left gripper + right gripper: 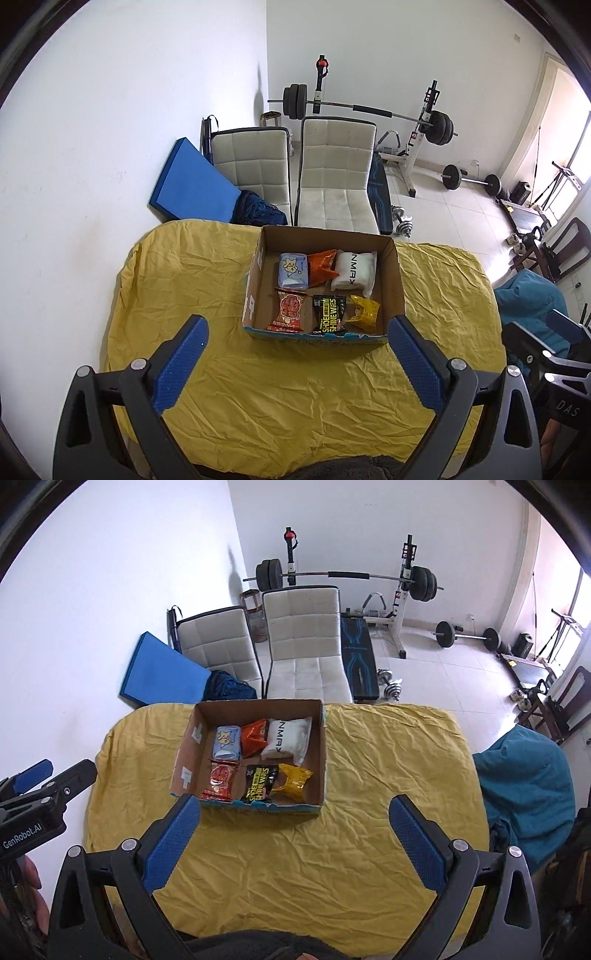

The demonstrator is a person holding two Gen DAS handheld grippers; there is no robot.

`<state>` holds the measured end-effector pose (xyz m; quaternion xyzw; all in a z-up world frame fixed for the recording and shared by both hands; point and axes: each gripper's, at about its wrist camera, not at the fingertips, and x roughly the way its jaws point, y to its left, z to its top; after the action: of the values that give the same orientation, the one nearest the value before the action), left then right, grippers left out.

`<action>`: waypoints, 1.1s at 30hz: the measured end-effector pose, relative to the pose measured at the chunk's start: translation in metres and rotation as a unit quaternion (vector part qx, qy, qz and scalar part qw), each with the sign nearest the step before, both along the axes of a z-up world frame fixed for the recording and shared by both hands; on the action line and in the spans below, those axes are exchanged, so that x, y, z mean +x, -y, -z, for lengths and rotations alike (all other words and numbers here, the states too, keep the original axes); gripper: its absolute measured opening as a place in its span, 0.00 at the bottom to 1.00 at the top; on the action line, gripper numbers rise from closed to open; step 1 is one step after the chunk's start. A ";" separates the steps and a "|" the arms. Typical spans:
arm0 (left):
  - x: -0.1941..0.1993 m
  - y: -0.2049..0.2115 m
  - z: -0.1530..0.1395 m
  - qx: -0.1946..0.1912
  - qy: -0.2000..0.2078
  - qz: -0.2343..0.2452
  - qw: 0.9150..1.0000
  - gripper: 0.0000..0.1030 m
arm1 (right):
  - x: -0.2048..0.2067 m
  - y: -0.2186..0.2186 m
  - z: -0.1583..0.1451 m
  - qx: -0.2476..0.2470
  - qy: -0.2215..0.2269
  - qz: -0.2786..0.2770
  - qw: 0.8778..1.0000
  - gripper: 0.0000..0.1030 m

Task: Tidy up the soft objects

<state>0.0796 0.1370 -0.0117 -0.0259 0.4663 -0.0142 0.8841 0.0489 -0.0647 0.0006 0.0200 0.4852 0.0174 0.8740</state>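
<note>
Left tongs (295, 343) spread wide and empty, right tongs (293, 821) likewise, side by side

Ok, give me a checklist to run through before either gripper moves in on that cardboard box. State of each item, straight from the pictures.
1. left gripper open and holding nothing: ok.
2. right gripper open and holding nothing: ok.
3. cardboard box open at the top, resting flat on the yellow cloth: ok.
4. Six packs lie in two rows inside, among them the white pack, the black pack and the red pack: ok.
5. No soft object left loose on the cloth outside the box: ok for the visible part; the near edge is hidden.
6. Whether the packs are sorted as wanted: cannot tell.
</note>
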 end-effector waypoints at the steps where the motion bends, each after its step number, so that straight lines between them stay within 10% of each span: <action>1: 0.000 0.000 0.001 0.000 -0.001 -0.001 1.000 0.97 | -0.001 0.001 -0.001 -0.005 0.003 0.003 1.000 1.00; 33: -0.013 0.007 -0.004 -0.002 0.000 0.005 1.000 0.97 | -0.014 0.015 -0.011 -0.016 0.011 0.019 1.000 1.00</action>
<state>0.0671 0.1296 -0.0079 -0.0257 0.4661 -0.0192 0.8841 0.0354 -0.0802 0.0117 0.0155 0.4754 -0.0068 0.8796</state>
